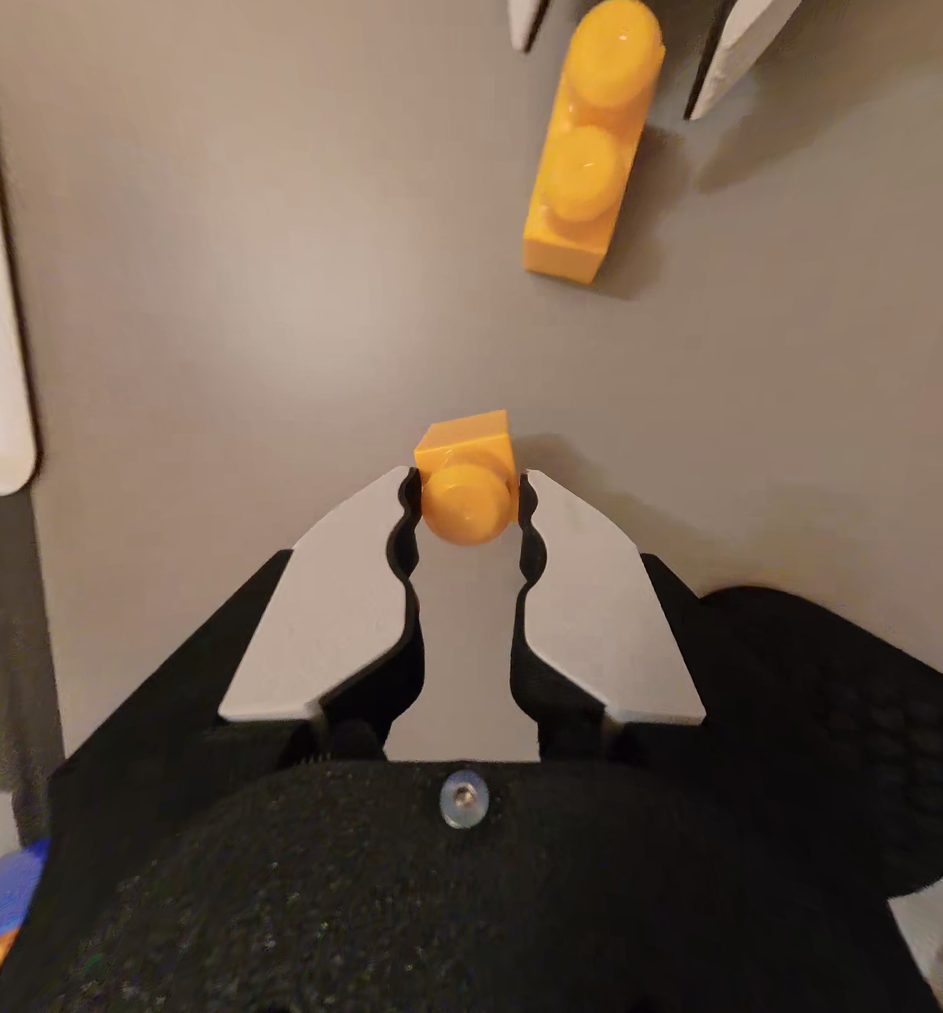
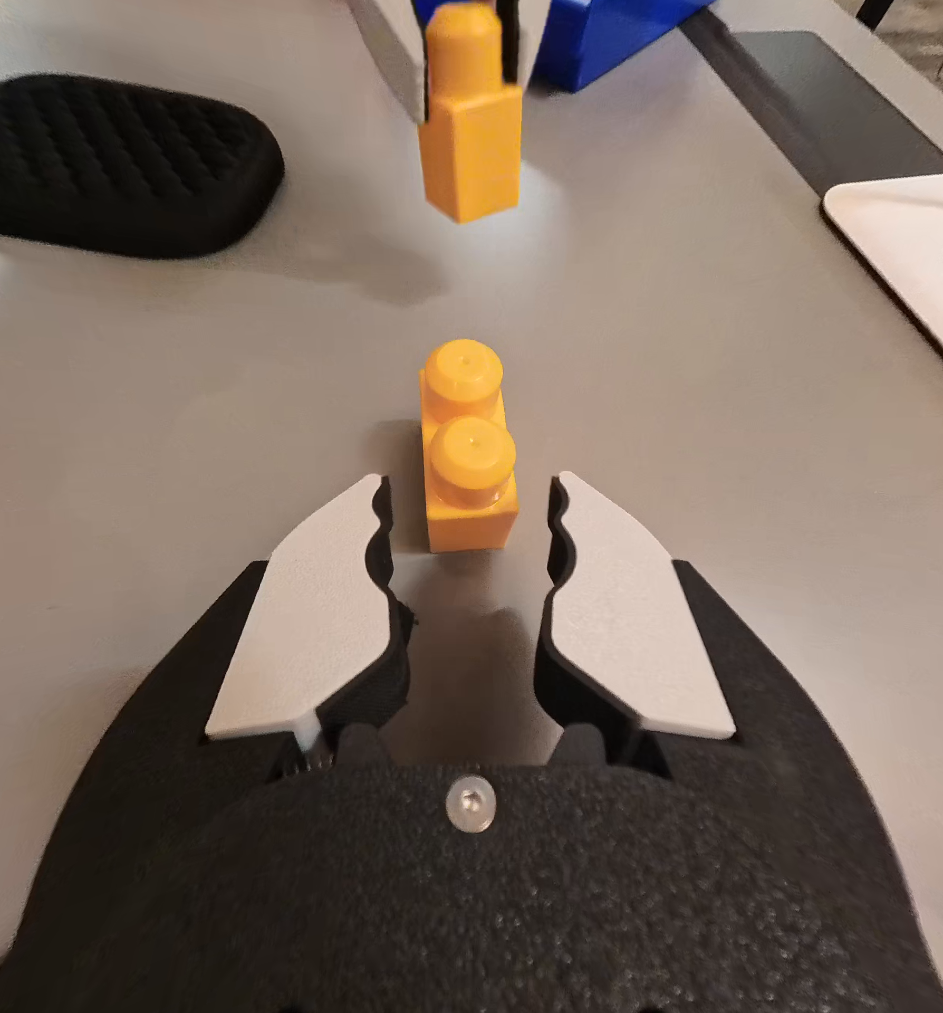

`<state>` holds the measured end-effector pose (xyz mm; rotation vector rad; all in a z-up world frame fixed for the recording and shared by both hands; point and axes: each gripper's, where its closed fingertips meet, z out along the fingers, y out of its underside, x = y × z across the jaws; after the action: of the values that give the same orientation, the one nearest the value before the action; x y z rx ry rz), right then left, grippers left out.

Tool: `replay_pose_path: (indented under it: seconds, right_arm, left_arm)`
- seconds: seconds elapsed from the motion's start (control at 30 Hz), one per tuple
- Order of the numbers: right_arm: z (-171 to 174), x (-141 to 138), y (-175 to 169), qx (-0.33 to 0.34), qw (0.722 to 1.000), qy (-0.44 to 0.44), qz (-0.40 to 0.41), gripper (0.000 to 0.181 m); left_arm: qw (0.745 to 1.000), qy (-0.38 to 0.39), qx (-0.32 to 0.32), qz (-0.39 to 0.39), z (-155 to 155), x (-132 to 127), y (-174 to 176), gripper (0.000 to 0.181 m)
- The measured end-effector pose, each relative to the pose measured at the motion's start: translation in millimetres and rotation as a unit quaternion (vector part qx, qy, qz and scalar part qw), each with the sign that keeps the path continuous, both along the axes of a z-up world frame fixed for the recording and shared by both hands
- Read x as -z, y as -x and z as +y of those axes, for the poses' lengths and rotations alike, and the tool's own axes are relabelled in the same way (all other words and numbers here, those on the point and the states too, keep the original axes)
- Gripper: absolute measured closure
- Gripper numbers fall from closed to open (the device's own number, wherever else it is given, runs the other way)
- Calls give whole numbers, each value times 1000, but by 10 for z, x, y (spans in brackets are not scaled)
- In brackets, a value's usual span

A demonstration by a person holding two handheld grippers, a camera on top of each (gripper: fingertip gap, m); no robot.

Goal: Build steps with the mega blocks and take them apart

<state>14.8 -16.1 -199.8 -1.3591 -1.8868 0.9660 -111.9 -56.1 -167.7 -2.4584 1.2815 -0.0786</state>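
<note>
My left gripper (image 1: 466, 479) is shut on the stud of a small one-stud orange block (image 1: 466, 444) and holds it above the grey table. The right wrist view shows this block (image 2: 469, 148) hanging upright from the left gripper (image 2: 461, 49), clear of the table. A two-stud orange block (image 2: 469, 455) stands on the table. My right gripper (image 2: 469, 482) is open, one finger on each side of the block's near end, not touching it. The left wrist view shows the two-stud block (image 1: 590, 153) lying between the right gripper's fingertips (image 1: 732, 60).
A black padded rest (image 2: 113, 164) lies at the far left of the table (image 2: 184, 411). A blue box (image 2: 612, 38) stands behind the left gripper. A white tray (image 2: 907, 263) sits at the right edge, beside a dark strip (image 2: 820, 104). The gap from one gripper's tips to the other's is roughly 15 cm. To reach the black padded rest (image 2: 113, 164) in a straight line is about 20 cm for my left fingers, about 25 cm for my right. Look for it in the left wrist view (image 1: 819, 695) too.
</note>
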Motion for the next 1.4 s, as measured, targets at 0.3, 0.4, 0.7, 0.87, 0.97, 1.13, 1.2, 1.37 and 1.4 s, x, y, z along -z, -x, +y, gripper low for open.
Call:
replay_pose_path:
  seconds: [0.3, 0.4, 0.7, 0.87, 0.97, 1.13, 1.2, 1.37, 1.4]
  right_arm:
    - [4, 158, 112, 14, 999, -39, -19, 126]
    - [7, 202, 101, 13, 998, -49, -31, 131]
    - [-55, 68, 42, -10, 998, -60, -28, 145]
    - [-223, -228, 80, -44, 995, -91, -12, 145]
    - [-347, -390, 80, -65, 993, -94, -1, 145]
    - [-453, -772, 71, -68, 992, -55, 91, 145]
    - [-452, -985, 60, -61, 986, 20, 156, 141]
    - [-393, -1074, 52, -57, 968, 134, 207, 125]
    - [-417, -1118, 65, -58, 963, 146, 221, 128]
  left_arm:
    - [998, 36, 52, 6, 47, 389, -307, 147]
    - [998, 30, 57, -3, 57, 418, -339, 147]
    - [994, -55, 62, -78, 22, 90, -611, 130]
    - [983, -124, 77, -108, -34, -24, -997, 133]
    - [978, -168, 67, -106, 14, -39, -1062, 146]
    - [944, -242, 58, -217, 13, -244, -1201, 146]
    - [909, -259, 42, -325, -3, -458, -1237, 146]
    - [840, -254, 21, -479, -43, -753, -1228, 146]
    - [837, -252, 24, -484, -54, -752, -1255, 146]
